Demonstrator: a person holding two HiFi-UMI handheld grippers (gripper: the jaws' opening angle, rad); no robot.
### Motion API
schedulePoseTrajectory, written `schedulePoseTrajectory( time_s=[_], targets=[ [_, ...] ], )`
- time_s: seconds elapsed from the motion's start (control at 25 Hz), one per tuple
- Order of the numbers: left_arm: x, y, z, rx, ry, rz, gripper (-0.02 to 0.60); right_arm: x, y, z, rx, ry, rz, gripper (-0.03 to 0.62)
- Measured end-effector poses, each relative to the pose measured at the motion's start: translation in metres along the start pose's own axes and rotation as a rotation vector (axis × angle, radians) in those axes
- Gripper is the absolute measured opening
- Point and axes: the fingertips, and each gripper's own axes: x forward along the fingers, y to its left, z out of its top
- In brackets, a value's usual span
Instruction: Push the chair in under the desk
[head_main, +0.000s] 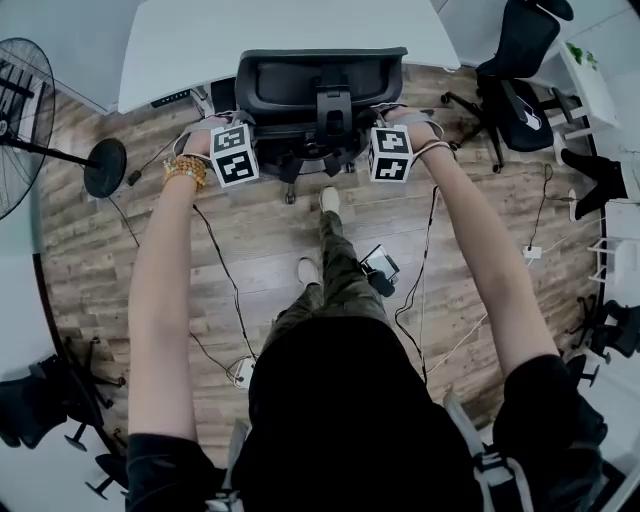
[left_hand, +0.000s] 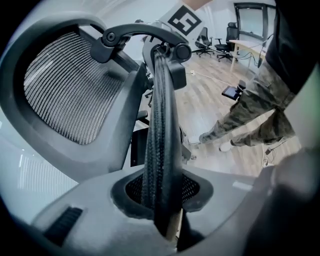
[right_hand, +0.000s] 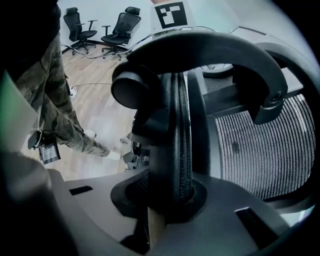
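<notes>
Looking down from the head view, I see the chair (head_main: 320, 85) directly ahead of me, with its back towards me and the white desk (head_main: 290, 35) just behind it. The left gripper (head_main: 232, 135) sits on the left end of the chair's back and the right gripper (head_main: 388, 132) on the right end, both tilted steeply downward.

In the left gripper view, the left gripper (left_hand: 162, 210) has its jaws closed on a black ribbed edge (left_hand: 160, 125) of the chair, which runs straight up between them. In the right gripper view, the right gripper (right_hand: 167, 205) is closed in the same way on a similar black edge (right_hand: 177, 130). Neither pair of jaws stands far apart, only as wide as the edge they clamp.

The chair is dark grey, with a curved frame and a fine mesh panel (left_hand: 65, 85) beside the held edge. A curved bracket with a round joint (left_hand: 181, 51) sits at the far end of the edge. Under the chair, part of the wheeled base (head_main: 290, 185) stands on the wooden floor (head_main: 250, 240).

The back covers the seat from above, so I cannot tell how far the seat is under the desk. The grey gripper bodies hide the pads. I cannot say which part of the chair the mesh panel belongs to.
</notes>
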Motion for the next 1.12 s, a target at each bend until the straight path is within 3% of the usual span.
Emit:
schedulePoseTrajectory(
  time_s=[1.12],
  targets=[
    [0.023,0.068,-0.022,-0.011,0.01,0.013,0.094,0.038,-0.067,-0.001,-0.018,-0.022,-0.004,0.046]
  ],
)
